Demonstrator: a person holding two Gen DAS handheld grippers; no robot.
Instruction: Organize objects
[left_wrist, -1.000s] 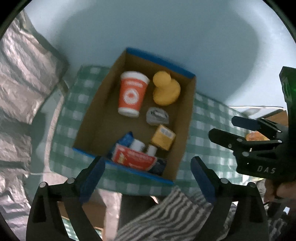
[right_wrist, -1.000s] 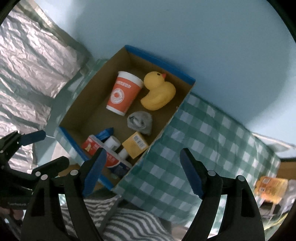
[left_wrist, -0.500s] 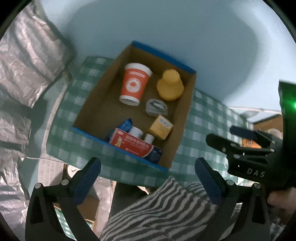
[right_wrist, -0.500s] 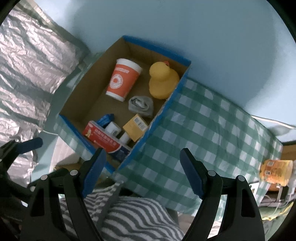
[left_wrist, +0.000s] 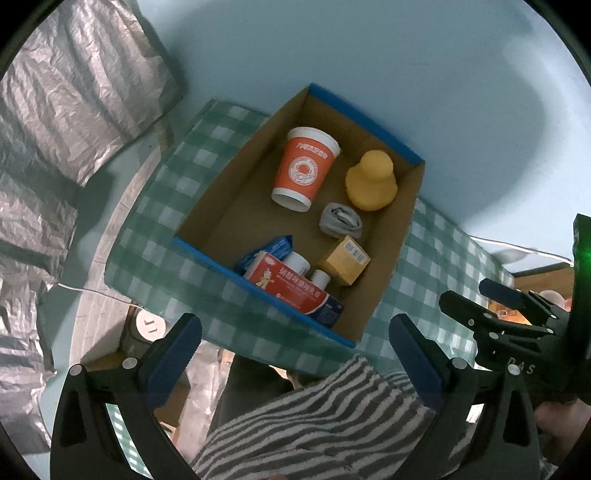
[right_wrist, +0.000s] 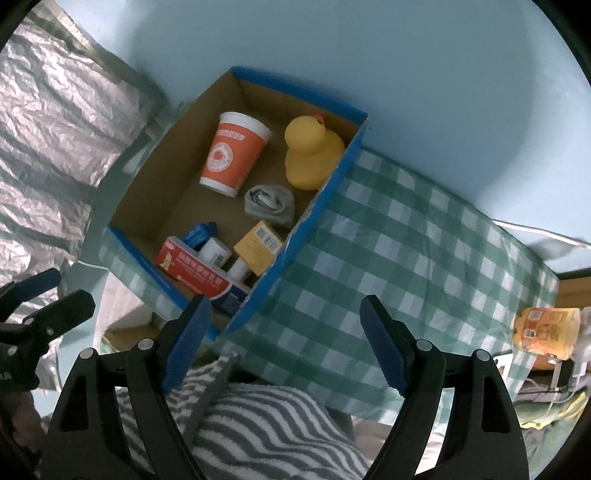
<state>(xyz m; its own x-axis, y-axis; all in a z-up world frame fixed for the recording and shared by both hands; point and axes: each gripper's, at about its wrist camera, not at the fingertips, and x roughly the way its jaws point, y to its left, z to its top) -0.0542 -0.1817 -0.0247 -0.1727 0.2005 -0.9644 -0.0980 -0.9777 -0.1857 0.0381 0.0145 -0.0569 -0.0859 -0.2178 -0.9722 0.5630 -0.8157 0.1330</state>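
Note:
A blue-edged cardboard box (left_wrist: 221, 206) (right_wrist: 321, 206) sits on the green checked table. Inside it are an orange cup (left_wrist: 304, 168) (right_wrist: 232, 158), a yellow rubber duck (left_wrist: 371, 181) (right_wrist: 310, 151), a rolled grey sock (left_wrist: 340, 220) (right_wrist: 269, 203), a small yellow carton (left_wrist: 345, 260) (right_wrist: 258, 247), a red and blue toothpaste box (left_wrist: 291, 288) (right_wrist: 201, 271), two small white bottles and a blue packet. My left gripper (left_wrist: 293, 350) is open and empty, held back below the table's front edge. My right gripper (right_wrist: 284, 338) is open and empty too, also back from the table.
The green checked cloth (right_wrist: 406, 266) covers the table to the right of the box. An orange packet (right_wrist: 546, 330) lies off the table's right end. Crinkled silver foil (left_wrist: 55, 129) hangs at the left. A striped grey garment (left_wrist: 325, 432) fills the bottom of both views.
Both grippers have drawn back and away from the box, which now looks smaller and farther off. Both stay open and empty.

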